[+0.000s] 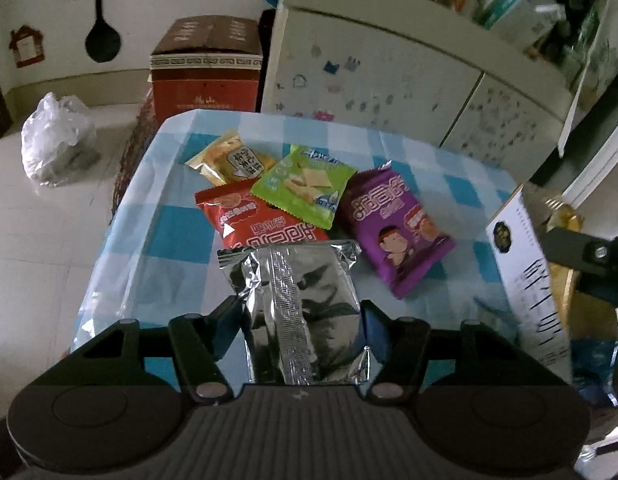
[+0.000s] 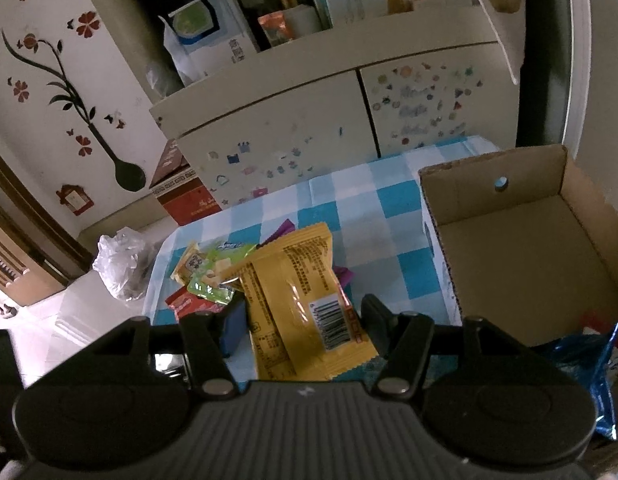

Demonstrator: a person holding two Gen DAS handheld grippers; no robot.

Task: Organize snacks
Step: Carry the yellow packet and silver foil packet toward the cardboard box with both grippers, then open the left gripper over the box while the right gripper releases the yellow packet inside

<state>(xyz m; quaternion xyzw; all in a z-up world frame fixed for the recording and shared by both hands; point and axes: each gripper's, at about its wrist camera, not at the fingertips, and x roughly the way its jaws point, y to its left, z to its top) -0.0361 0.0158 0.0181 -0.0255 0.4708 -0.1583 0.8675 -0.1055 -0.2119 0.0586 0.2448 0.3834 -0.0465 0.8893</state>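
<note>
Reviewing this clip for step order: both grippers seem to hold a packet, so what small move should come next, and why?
Probably carry the right gripper toward the open cardboard box and let go there. Its fingers are already clamped on the yellow packet, and the box stands close beside it with bare floor showing. The left gripper has the silver packet between its fingers and can follow.

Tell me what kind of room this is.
Probably a home kitchen or dining corner: a checked tablecloth strewn with snack packets, a sticker-covered cabinet stacked with boxes, and a spoon decal on the wall.
</note>
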